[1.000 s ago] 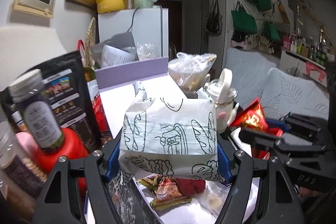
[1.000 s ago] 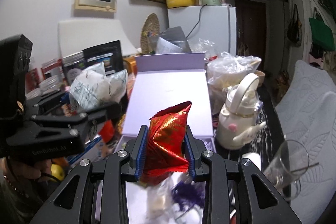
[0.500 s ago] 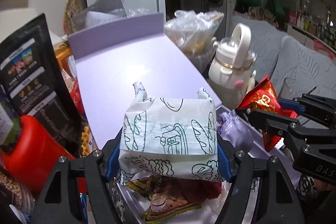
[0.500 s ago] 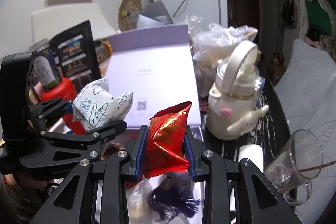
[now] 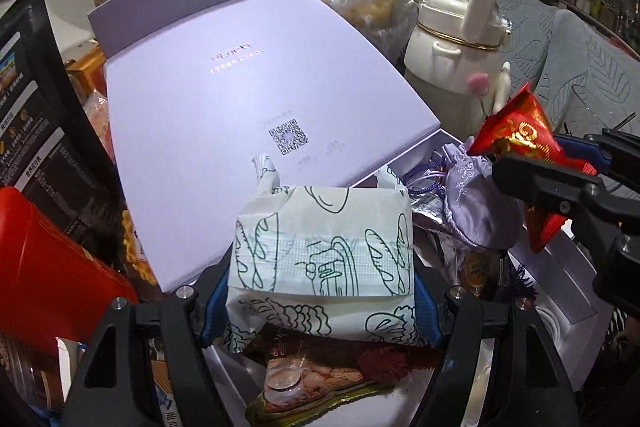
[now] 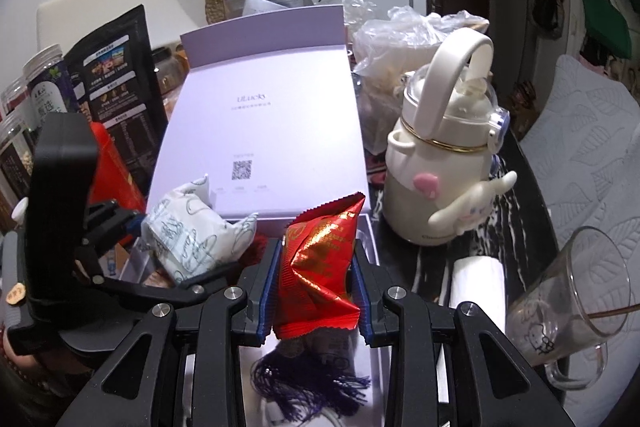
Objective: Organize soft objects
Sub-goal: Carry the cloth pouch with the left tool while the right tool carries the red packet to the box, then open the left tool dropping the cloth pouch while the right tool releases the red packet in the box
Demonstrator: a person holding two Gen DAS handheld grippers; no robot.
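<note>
Left wrist view: left tool (image 5: 320,291) clamps the white printed packet (image 5: 322,259) over the open lilac box (image 5: 576,311), lavender pouch (image 5: 472,203) at 2 o'clock; right wrist view: right tool (image 6: 314,287) pinches the red foil packet (image 6: 320,267) above the same box; step judged placement, next lower and release inside.

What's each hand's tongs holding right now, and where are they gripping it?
Left tongs: the white printed packet, by its two sides. Right tongs: the red packet, by its sides.
</note>
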